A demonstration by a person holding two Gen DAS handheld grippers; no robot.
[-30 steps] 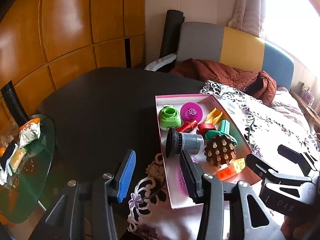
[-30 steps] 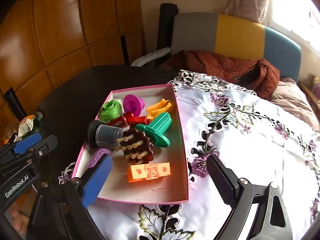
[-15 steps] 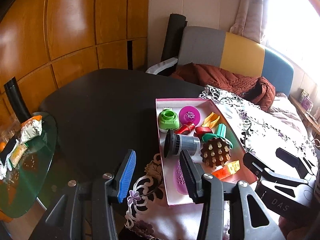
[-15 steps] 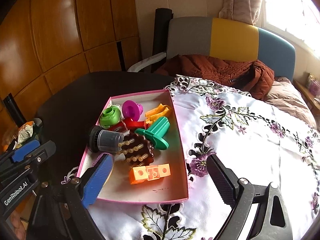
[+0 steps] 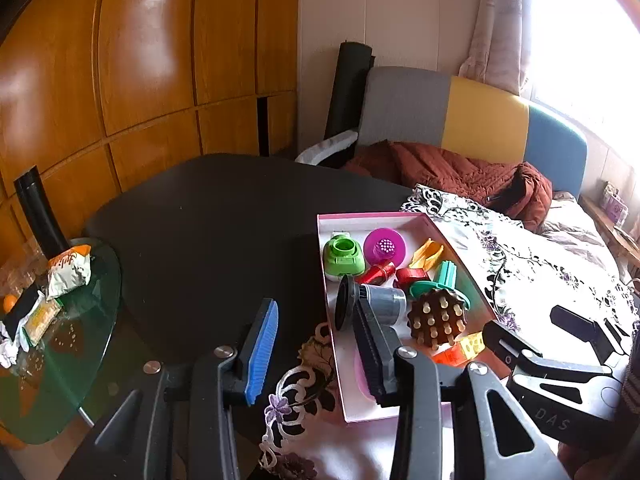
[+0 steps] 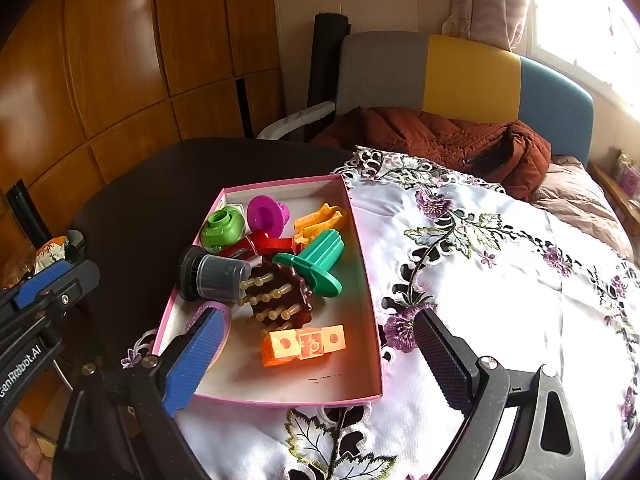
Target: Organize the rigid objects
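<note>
A pink-rimmed box lies on the table and holds several rigid toys: a green ring piece, a magenta cup, a teal flanged piece, a grey-black cylinder, a brown spiked ball and an orange block. My right gripper is open and empty, held above the box's near end. My left gripper is open and empty, above the box's left edge and the black table.
An embroidered white cloth covers the right part of the table. A round glass side table with snack packets stands at the left. A sofa with a rust quilt lies behind. Wooden panels line the left wall.
Both grippers have pulled back and risen a little, so the box looks smaller and farther. Both stay open. The toys have not moved.
</note>
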